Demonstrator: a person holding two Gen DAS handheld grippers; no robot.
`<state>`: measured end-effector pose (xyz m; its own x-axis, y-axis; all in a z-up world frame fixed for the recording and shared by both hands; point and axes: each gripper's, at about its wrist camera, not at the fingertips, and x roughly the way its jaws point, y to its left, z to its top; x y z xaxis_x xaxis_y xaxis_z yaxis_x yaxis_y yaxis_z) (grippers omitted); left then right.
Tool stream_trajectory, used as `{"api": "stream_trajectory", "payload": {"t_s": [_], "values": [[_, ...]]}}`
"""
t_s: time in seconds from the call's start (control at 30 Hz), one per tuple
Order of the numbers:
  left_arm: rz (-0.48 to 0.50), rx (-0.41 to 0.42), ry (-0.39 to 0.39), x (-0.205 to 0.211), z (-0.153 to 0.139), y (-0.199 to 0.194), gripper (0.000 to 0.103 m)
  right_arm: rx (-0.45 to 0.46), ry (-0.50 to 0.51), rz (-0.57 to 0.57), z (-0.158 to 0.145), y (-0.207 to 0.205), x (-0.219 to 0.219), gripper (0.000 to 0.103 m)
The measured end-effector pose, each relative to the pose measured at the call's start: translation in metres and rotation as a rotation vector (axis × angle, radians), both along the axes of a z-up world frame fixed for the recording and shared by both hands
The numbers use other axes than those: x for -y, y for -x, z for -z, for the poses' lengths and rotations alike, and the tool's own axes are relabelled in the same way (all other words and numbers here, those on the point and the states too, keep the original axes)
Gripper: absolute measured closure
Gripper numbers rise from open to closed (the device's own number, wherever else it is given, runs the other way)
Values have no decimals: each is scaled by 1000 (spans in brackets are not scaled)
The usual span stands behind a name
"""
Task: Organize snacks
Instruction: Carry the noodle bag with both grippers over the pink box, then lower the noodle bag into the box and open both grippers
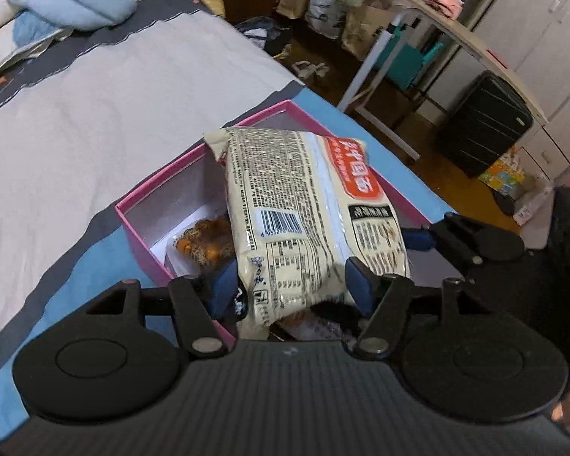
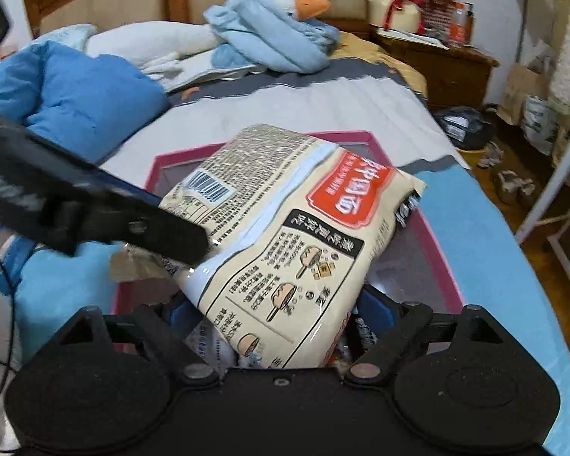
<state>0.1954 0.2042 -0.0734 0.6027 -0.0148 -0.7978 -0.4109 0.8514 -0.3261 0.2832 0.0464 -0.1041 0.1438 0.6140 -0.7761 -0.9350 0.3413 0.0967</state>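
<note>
A cream noodle packet (image 1: 307,224) with a red label and barcode is held tilted over an open pink box (image 1: 163,174) on the bed. My left gripper (image 1: 290,285) is shut on the packet's near end, blue pads on both sides. My right gripper (image 2: 281,319) is shut on the same packet (image 2: 285,235) at its lower end. The left gripper's black finger (image 2: 133,224) shows at the left in the right wrist view. An orange-patterned snack pack (image 1: 205,243) lies inside the box. The pink box's rim (image 2: 410,235) shows under the packet.
The box sits on a blue and grey bedsheet (image 1: 95,121). Blue blankets and a goose plush (image 2: 277,30) lie at the bed's head. A white desk (image 1: 456,34), a black suitcase (image 1: 482,121) and floor clutter stand to the right of the bed.
</note>
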Motion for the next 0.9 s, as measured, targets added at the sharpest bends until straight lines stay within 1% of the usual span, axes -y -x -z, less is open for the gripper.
{"api": "stream_trajectory", "payload": {"t_s": [0.03,0.1,0.13,0.17,0.2,0.23,0.3,0.33,0.4,0.5,0.57,0.6,0.63,0.67,0.73,0.8,0.9], "values": [[19,7,6,1,0,1,41,-16,3,17,0,-2,3,14],[58,19,47,1,3,1,41,-36,-1,44,1,-3,11,15],[72,19,62,2,6,2,44,-60,-29,34,0,-1,17,20],[91,17,80,4,9,1,44,-77,-38,28,1,1,21,21],[116,15,98,8,11,1,47,-90,-40,18,1,4,24,27],[145,14,128,11,13,0,49,-94,-43,0,0,8,27,33],[187,20,193,17,16,1,51,-85,-44,-16,-1,12,31,39],[186,28,186,20,15,2,51,-78,-43,-13,-2,13,35,42],[183,34,108,28,10,3,51,-73,-30,27,-1,11,37,44],[165,60,3,33,3,5,51,-60,-56,96,-4,14,42,47],[143,87,-73,34,-2,7,51,-40,-108,95,-11,26,49,53],[134,93,-97,33,-4,7,51,-49,-140,87,-14,32,55,57],[127,97,-112,32,-5,7,51,-60,-165,89,-17,37,60,58],[124,98,-110,30,-4,7,51,-66,-184,96,-18,41,64,58],[125,86,-109,29,-4,3,51,-56,-200,128,-21,49,71,58],[139,75,-146,34,-3,-1,51,-68,-230,147,-23,54,79,58],[145,67,-179,40,3,-4,51,-38,-265,178,-26,64,87,58]]}}
